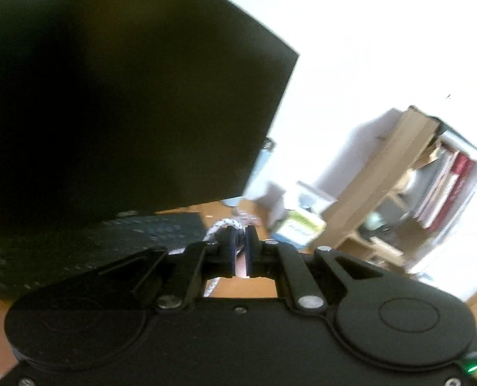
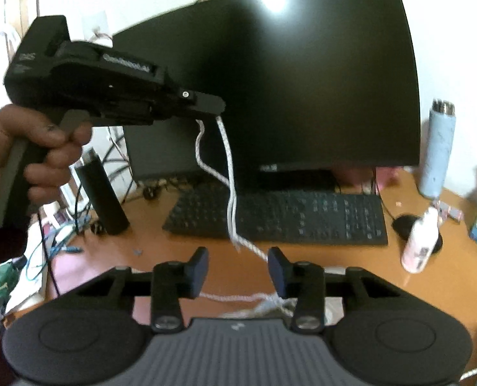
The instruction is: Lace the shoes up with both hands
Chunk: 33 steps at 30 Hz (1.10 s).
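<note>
Left gripper (image 2: 217, 109): a person's hand (image 2: 35, 157) is holding it raised in front of the monitor; its jaws are standing clenched on the white lace, seen pinched between the pads in its own wrist view (image 1: 240, 241).
White lace (image 2: 230, 199): two strands are hanging from the left gripper's tip, running down in front of the keyboard, then passing low between the right gripper's fingers and trailing to a loose tangle just behind them, close to the camera.
Right gripper (image 2: 238, 268): its jaws are standing apart with a clear gap; the lace is crossing near the right-hand pad (image 2: 278, 270), but neither pad is pressing on it, so it is grasping nothing.
Shoe: cannot tell; only a pale, blurred shape is showing under the tangle at the gripper's body.
Desk (image 2: 335, 267): an orange-brown wooden top is carrying everything.
Monitor (image 2: 303, 80): dark screen, standing upright behind the keyboard.
Keyboard (image 2: 286, 215): black, lying in front of the monitor.
Blue bottle (image 2: 438, 151): standing upright right of the monitor.
Black cylinder (image 2: 101, 196): standing left of the keyboard, near loose cables.
</note>
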Motion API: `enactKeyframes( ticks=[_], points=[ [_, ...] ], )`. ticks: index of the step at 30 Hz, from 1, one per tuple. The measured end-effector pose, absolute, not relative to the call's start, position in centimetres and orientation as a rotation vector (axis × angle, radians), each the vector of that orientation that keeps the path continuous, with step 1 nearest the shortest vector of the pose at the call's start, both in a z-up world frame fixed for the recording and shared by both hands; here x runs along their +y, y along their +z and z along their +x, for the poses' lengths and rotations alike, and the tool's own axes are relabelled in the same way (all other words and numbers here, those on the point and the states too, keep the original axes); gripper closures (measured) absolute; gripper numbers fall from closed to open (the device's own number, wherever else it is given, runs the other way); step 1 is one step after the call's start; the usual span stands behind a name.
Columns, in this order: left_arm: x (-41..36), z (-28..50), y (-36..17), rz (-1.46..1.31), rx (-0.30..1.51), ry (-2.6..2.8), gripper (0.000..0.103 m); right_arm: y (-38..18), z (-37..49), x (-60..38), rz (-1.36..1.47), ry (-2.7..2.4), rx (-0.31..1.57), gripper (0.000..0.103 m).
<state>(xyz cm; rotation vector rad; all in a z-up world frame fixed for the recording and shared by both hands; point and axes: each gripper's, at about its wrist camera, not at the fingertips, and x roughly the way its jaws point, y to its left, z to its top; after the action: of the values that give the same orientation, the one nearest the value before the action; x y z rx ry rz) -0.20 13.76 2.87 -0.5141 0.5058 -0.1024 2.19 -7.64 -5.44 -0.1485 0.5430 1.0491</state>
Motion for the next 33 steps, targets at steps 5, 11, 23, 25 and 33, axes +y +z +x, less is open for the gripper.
enactKeyframes(
  ticks=[5,11,23,25,33],
  points=[
    [11.4,-0.1,4.1,-0.52,0.506,-0.178,0.1,-4.8,2.4,-7.5,-0.143,1.042,0.498,0.061],
    [10.0,0.3,4.2,-0.546,0.507,-0.247,0.1,-5.3,3.0,-8.8,-0.132,0.936,0.528,0.059],
    [14.5,-0.2,-7.1,-0.558,0.849,-0.1,0.088,-9.1,2.4,-10.5,-0.126,0.893,0.729,0.053],
    [15.3,-0.7,-8.2,-0.532,0.897,-0.047,0.065,-9.3,2.4,-10.5,-0.127,0.886,0.738,0.053],
    [13.4,0.0,-7.0,-0.347,0.873,-0.146,0.063,-10.2,3.0,-10.3,-0.099,0.859,0.783,0.053]
  ],
)
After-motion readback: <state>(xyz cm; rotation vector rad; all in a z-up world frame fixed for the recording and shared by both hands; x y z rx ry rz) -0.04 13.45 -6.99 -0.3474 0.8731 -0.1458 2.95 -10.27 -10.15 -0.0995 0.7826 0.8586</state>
